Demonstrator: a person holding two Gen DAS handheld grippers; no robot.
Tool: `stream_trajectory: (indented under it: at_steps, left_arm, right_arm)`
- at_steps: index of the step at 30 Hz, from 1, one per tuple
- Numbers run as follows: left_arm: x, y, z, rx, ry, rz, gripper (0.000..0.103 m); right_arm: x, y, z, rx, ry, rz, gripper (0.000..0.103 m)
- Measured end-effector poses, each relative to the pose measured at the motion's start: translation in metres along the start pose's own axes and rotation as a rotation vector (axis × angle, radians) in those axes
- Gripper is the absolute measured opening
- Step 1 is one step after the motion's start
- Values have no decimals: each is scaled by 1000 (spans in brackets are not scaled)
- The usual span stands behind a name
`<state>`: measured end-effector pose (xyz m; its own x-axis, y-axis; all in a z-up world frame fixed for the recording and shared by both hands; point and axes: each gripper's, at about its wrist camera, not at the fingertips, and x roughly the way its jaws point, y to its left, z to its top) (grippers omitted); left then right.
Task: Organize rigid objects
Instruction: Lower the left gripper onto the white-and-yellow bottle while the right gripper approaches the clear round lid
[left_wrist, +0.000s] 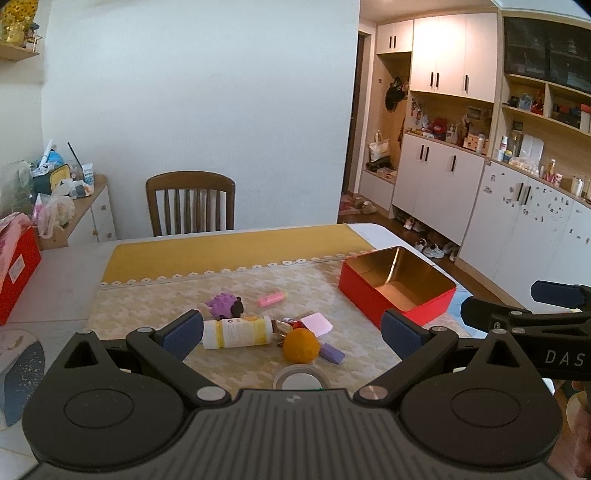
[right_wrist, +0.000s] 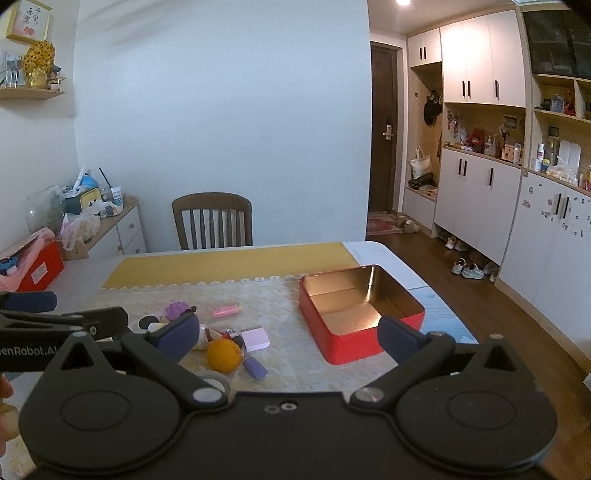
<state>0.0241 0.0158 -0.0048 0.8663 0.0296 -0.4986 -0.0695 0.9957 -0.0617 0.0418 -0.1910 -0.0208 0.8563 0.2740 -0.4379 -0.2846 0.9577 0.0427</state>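
Observation:
A red tin box (left_wrist: 397, 286) (right_wrist: 360, 314) with a gold inside stands open and holds nothing, on the right of the cream mat. Left of it lies a loose cluster: a white-and-yellow bottle (left_wrist: 236, 332) on its side, an orange (left_wrist: 301, 345) (right_wrist: 222, 355), a purple toy (left_wrist: 223, 305) (right_wrist: 176, 309), a pink tube (left_wrist: 272, 298) (right_wrist: 226, 311), a pink note pad (left_wrist: 317, 324) (right_wrist: 255, 339), a lilac block (left_wrist: 331, 353) (right_wrist: 255, 367) and a tape roll (left_wrist: 300, 376). My left gripper (left_wrist: 291, 334) hangs open above the cluster. My right gripper (right_wrist: 288, 334) is open, between the cluster and the box.
A wooden chair (left_wrist: 190, 203) stands at the table's far side, behind the yellow runner (left_wrist: 229, 251). A red carton (left_wrist: 16, 266) sits at the left edge. White cabinets (right_wrist: 480, 195) and shoes (right_wrist: 467, 269) on the floor line the right.

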Motion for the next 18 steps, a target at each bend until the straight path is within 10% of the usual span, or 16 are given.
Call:
stream_trajectory:
  at_steps: [18]
  left_arm:
    - [60,4,15,-13,35,38,103]
  right_arm:
    - [58,-12,10,-44,61,92,103]
